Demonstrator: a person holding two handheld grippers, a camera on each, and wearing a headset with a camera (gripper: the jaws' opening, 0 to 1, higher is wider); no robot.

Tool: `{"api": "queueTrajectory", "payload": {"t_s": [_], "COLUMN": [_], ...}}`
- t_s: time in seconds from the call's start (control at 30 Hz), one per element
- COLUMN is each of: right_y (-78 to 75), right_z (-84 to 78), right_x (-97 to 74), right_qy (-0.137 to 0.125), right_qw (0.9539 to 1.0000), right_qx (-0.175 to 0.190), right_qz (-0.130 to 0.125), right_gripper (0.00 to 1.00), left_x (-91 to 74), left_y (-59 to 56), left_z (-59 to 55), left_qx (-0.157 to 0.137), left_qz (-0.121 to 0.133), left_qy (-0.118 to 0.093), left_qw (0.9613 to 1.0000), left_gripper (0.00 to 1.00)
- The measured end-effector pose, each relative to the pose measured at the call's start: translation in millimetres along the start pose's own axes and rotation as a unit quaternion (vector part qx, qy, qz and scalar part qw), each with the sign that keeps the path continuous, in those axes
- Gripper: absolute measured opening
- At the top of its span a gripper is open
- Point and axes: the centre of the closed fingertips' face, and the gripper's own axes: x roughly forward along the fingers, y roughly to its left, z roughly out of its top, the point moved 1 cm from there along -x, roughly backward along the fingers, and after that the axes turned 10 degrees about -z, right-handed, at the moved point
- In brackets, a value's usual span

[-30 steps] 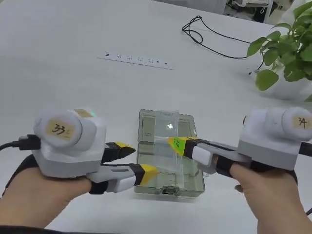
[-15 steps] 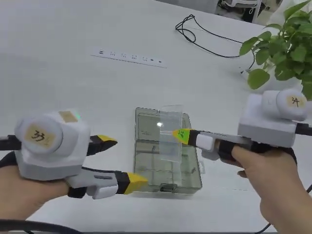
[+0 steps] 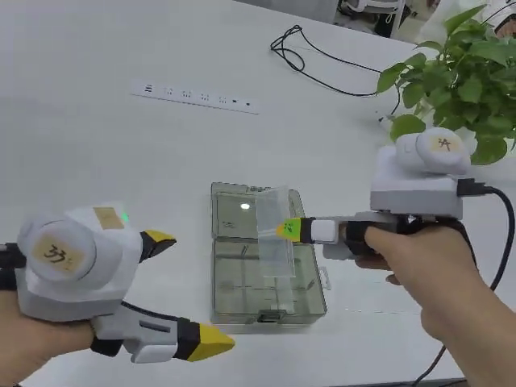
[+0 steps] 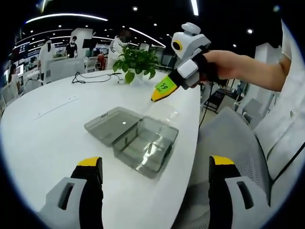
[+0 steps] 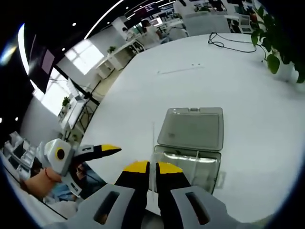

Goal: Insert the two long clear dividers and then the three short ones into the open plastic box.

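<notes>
The open plastic box (image 3: pixel 230 292) lies on the white table, its lid (image 3: pixel 235 211) flat behind the tray. My right gripper (image 3: pixel 288 230) reaches in from the right, shut on a clear divider (image 3: pixel 274 246) that hangs upright over the tray's middle. In the right gripper view the divider (image 5: pixel 153 140) shows edge-on as a thin line rising from the closed jaws of the right gripper (image 5: pixel 152 168), with the box (image 5: pixel 190 143) beyond. My left gripper (image 3: pixel 185 290) stands open and empty off the box's front left corner. The left gripper (image 4: pixel 155 167) looks at the box (image 4: pixel 133 138) and the right gripper (image 4: pixel 164 88).
A white power strip (image 3: pixel 193 97) lies farther back on the table. A black cable (image 3: pixel 314 56) loops at the back right. A potted green plant (image 3: pixel 451 72) stands behind the right hand. The table's near edge runs just below the box.
My left gripper has drawn back from the box's front edge toward the near left, still open. The right gripper keeps its hold on the divider over the tray. The head camera has shifted.
</notes>
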Motion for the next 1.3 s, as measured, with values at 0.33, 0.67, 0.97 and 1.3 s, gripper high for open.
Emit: {"api": "queueTrajectory", "payload": {"t_s": [0.33,0.67,0.97,1.3], "right_y": [-9.7,-18.1,-27.2,-33.4], "right_z": [-17.2,-32.3,-34.3,-41.7], "right_x": [13.7,30.7,38.8,47.1], "right_qy": [0.048,0.08,0.103,0.117], "right_qw": [0.9983,0.9947,0.9914,0.9888], "right_qx": [0.025,0.058,0.071,0.08], "right_qz": [-0.023,-0.031,-0.038,-0.046], "right_gripper": [0.07,0.07,0.07,0.07], "left_x": [2.4,3.5,6.4,9.0], "left_y": [3.0,2.1,2.4,2.5], "left_z": [-5.6,-9.2,-10.0,-9.9], "left_qx": [0.006,-0.004,-0.007,-0.01], "left_qz": [-0.022,-0.027,-0.031,-0.038], "left_qy": [0.001,-0.01,-0.014,-0.018], "left_qw": [0.9997,0.9996,0.9994,0.9991], "left_gripper": [0.94,0.93,0.93,0.93]}}
